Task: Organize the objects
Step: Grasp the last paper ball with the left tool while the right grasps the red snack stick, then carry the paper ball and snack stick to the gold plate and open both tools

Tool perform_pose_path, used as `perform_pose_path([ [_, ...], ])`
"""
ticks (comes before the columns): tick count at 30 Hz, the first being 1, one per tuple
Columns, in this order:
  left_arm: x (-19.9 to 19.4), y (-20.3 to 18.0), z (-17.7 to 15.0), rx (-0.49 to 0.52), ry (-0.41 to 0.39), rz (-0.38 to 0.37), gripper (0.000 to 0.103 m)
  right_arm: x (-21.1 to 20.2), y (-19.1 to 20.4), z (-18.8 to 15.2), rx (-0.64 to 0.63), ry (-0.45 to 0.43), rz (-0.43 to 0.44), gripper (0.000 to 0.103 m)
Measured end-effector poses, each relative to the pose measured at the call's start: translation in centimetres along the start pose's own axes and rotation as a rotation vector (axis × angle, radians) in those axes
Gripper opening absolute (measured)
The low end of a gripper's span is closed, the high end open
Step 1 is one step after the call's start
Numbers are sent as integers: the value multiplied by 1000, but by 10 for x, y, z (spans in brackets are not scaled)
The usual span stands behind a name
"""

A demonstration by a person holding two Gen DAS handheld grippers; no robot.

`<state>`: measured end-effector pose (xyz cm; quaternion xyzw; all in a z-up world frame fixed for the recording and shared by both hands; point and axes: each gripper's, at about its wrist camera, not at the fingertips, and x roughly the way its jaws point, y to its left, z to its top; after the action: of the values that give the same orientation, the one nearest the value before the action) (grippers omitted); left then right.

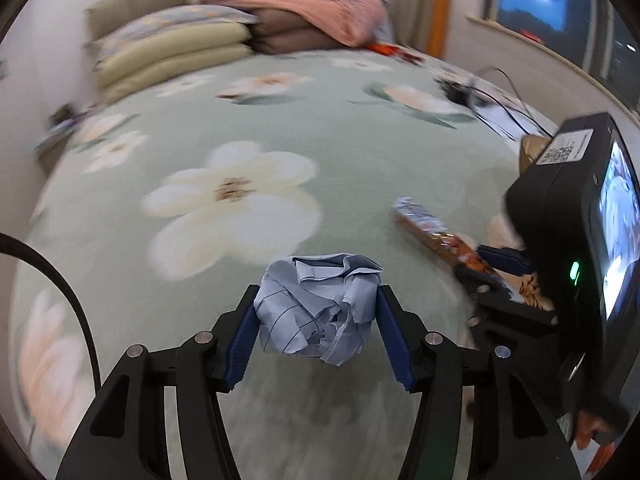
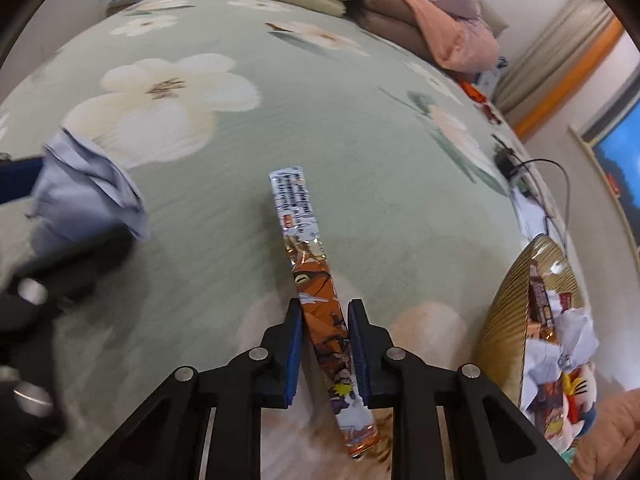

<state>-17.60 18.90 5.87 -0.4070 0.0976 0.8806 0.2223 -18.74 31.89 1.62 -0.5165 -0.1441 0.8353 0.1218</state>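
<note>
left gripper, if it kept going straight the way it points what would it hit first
The crumpled paper ball already sits between the left gripper fingers, so that comes first. Beyond it the gripper, angled downward, would likely press into the floral bed cover, though depth is hard to judge.

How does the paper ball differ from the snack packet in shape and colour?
The paper ball is crumpled, roundish and pale blue; the snack packet is long, flat, orange and silver with cartoon print. Shared: each sits between a gripper's blue pads above the flowered bedspread.

Soft indoor light, motion-blurred, perhaps overcast, fisheye-warped edges
</note>
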Motion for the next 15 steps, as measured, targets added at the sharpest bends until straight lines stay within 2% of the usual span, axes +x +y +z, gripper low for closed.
perform_pose_path([
  [3, -45, 14, -33, -81, -11, 73, 54, -25, -1, -16, 55, 4, 116, 18],
  [5, -73, 21, -63, -127, 1, 138, 54, -50, -1, -33, 122, 14, 268, 18],
  [7, -98, 26, -98, -176, 33, 195, 54, -71, 5, -50, 157, 25, 361, 18],
  [8, -109, 29, -117, -206, 50, 209, 54, -86, 11, -64, 178, 37, 436, 18],
  [10, -125, 35, -149, -267, 73, 216, 54, -104, 20, -84, 194, 51, 505, 18],
  [12, -135, 43, -173, -328, 87, 204, 54, -119, 35, -109, 203, 63, 537, 18],
  [15, -145, 50, -190, -363, 110, 217, 54, -128, 58, -140, 193, 88, 488, 18],
])
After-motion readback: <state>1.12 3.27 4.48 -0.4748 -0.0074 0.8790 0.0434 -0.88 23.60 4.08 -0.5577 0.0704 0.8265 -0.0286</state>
